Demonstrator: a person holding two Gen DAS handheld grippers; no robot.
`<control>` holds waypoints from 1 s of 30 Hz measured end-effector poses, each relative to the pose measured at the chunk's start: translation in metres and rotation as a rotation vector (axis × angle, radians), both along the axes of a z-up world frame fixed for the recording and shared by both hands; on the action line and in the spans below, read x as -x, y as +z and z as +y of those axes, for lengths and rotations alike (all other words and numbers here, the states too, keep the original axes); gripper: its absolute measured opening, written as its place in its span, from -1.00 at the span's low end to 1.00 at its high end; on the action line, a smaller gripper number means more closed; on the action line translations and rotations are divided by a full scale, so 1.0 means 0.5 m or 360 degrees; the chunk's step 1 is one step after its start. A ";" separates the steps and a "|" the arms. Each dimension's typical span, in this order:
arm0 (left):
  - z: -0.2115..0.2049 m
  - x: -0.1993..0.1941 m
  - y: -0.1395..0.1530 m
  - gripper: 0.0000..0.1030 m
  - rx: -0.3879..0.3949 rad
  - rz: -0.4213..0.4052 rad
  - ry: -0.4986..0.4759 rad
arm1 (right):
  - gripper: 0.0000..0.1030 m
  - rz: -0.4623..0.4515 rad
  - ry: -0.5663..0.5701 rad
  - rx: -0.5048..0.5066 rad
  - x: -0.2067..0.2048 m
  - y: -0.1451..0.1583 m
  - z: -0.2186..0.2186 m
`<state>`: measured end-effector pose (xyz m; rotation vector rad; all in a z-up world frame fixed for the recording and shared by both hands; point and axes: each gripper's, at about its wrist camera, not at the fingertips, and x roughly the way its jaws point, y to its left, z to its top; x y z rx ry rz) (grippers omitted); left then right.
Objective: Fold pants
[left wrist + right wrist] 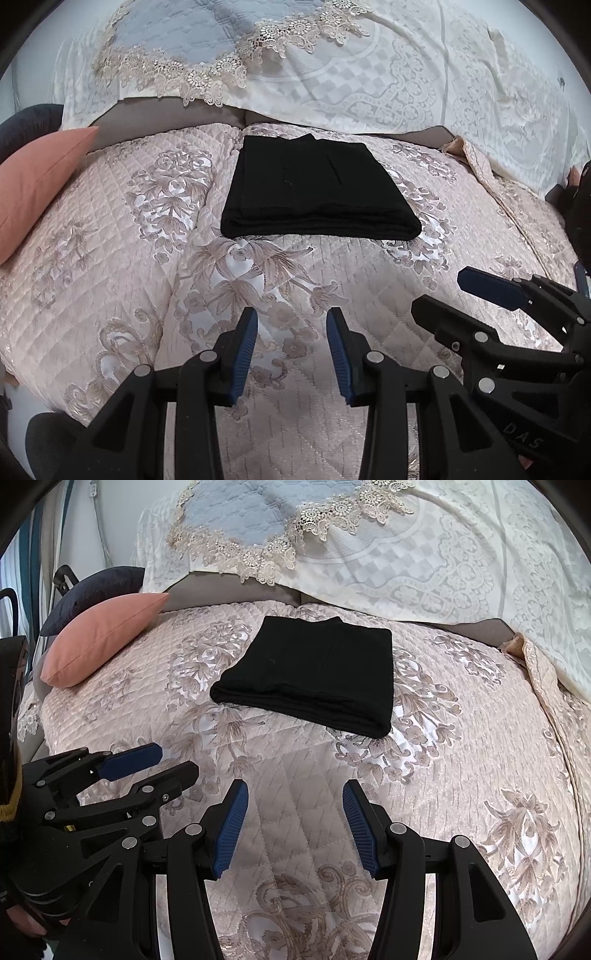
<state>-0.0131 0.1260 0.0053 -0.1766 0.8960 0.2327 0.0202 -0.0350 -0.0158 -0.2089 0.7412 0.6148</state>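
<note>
The black pants [319, 188] lie folded into a compact rectangle of several layers on the quilted pink floral bedspread [110, 258], near its far edge and roughly centred across its width. The thick folded edge faces the cameras; in the right wrist view the pants [314, 672] show stacked layers along that near edge. Nothing touches the pants.

The left gripper [291, 356] hangs above the bedspread on the near side of the pants, well apart from them. Its blue ribbed fingers [245, 354] stand spread with bare quilt visible between them; they grasp nothing. The right gripper [295, 830] sits likewise on the near side, its fingers [231, 830] parted and released, with only the bedspread [480, 775] showing in the gap. The two grippers are side by side and close: the right gripper [491, 295] appears at the lower right of the left wrist view, and the left gripper [147, 764] at the lower left of the right wrist view, each with a visible gap between its fingers.

A salmon-pink cushion [103, 638] rests at the left end of the bedspread, with a dark navy cushion [96, 590] just behind it. Beyond the pants, a white lace-patterned cover [388, 85] drapes over the raised back, and a pale blue quilted cloth with a beige lace border [184, 37] lies on top of that cover. A grey upholstered strip [166, 118] shows between the cover and the bedspread.

No container is visible in either view.
</note>
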 end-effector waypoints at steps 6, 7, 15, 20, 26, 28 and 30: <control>0.001 0.004 0.001 -0.22 -0.0014 0.0003 0.0026 | 0.04 -0.0007 0.0005 -0.0004 0.004 0.002 0.002; 0.001 0.005 0.001 -0.22 -0.0015 0.0001 0.0028 | 0.04 -0.0009 0.0005 -0.0003 0.005 0.002 0.003; 0.002 0.007 0.003 -0.22 -0.0009 -0.0003 0.0034 | 0.04 -0.0012 0.0002 -0.0002 0.009 0.004 0.006; 0.001 0.009 0.003 -0.22 -0.0005 -0.0004 0.0035 | 0.04 -0.0014 0.0002 0.0000 0.009 0.004 0.006; 0.002 0.008 0.004 -0.22 -0.0006 -0.0005 0.0034 | 0.04 -0.0007 0.0001 -0.0006 0.009 0.005 0.006; 0.002 0.009 0.004 -0.22 -0.0005 -0.0003 0.0035 | 0.04 -0.0008 0.0002 -0.0004 0.009 0.006 0.005; 0.002 0.009 0.004 -0.22 -0.0007 -0.0006 0.0034 | 0.04 -0.0008 0.0002 -0.0005 0.009 0.005 0.005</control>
